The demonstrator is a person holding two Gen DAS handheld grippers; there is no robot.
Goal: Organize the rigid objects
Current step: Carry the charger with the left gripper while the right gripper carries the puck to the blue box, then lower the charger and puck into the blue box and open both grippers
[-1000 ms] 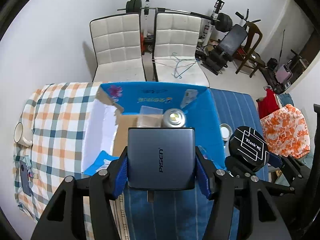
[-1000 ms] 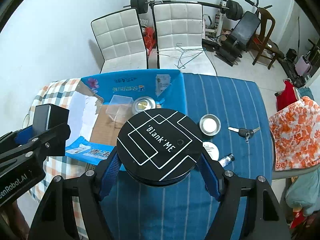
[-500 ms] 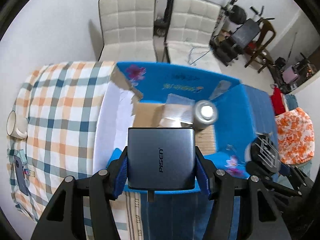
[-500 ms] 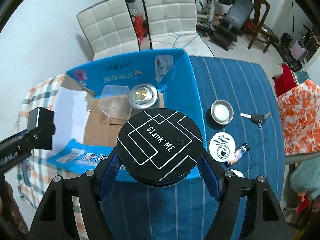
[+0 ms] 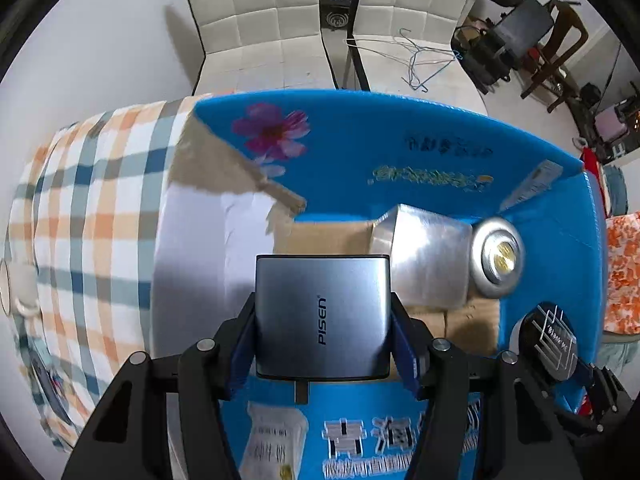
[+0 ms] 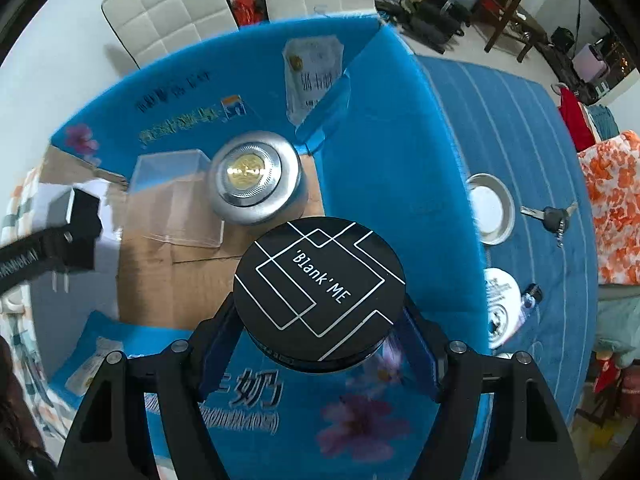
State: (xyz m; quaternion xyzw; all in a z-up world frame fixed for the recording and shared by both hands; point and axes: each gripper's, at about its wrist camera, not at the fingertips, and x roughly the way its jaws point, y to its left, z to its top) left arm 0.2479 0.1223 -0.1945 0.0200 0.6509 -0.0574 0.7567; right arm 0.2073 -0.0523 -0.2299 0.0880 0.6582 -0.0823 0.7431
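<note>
Far left of the left claw (image 5: pixel 322 344), a checked cloth (image 5: pixel 80 208) covers the table, a white mug (image 5: pixel 18 288) at its edge. The claw itself is clamped on a grey charger (image 5: pixel 322 316), held above the open blue box (image 5: pixel 400 136). Ahead and right of it, on the box's cardboard floor, sit a clear plastic case (image 5: pixel 428 256) and a silver tin (image 5: pixel 496 260), touching side by side. Beyond the box stand two white padded chairs (image 5: pixel 256 20), with gym gear crowding the room's right corner.

Over to the right claw (image 6: pixel 320 332): it grips a round black tin (image 6: pixel 320 288) over the box's near right part, the silver tin just ahead. To its right, outside the box wall, the blue striped cloth (image 6: pixel 520 128) carries a small metal dish (image 6: pixel 490 208), a key (image 6: pixel 550 214) and a white round lid (image 6: pixel 502 308).
</note>
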